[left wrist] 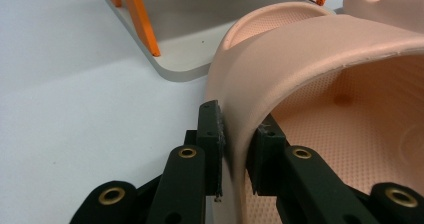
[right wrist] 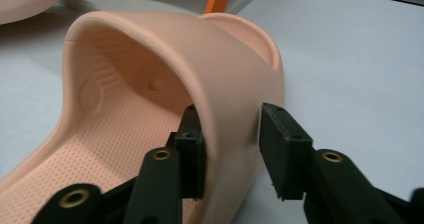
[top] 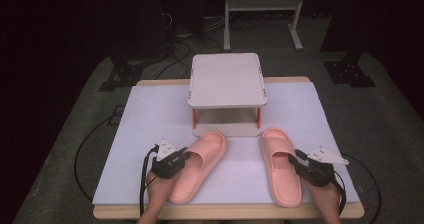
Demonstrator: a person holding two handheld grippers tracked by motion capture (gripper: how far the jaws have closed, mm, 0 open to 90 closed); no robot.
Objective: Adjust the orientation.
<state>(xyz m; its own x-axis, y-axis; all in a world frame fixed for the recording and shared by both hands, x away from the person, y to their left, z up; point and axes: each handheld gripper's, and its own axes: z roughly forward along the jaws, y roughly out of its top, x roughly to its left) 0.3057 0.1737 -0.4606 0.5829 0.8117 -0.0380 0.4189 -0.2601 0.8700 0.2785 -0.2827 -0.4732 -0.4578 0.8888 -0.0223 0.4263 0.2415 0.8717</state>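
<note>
The left slipper (top: 197, 165) is pinched at its strap's outer edge by the left gripper (left wrist: 235, 151), while the right slipper (top: 280, 166), long axis near-to-far, sits between the right gripper's (right wrist: 232, 151) spread jaws, outer pad apart

Small rack on a white surface

A two-level rack (top: 227, 79) with orange legs stands at the far middle of the surface (top: 150, 114); behind it, on the grey floor (top: 390, 124), cables (top: 175, 44) and a white frame (top: 262, 4).

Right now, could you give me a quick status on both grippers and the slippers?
Left gripper clamped on left slipper strap. Right gripper straddling right slipper strap, outer pad off. Shelf beyond.
</note>
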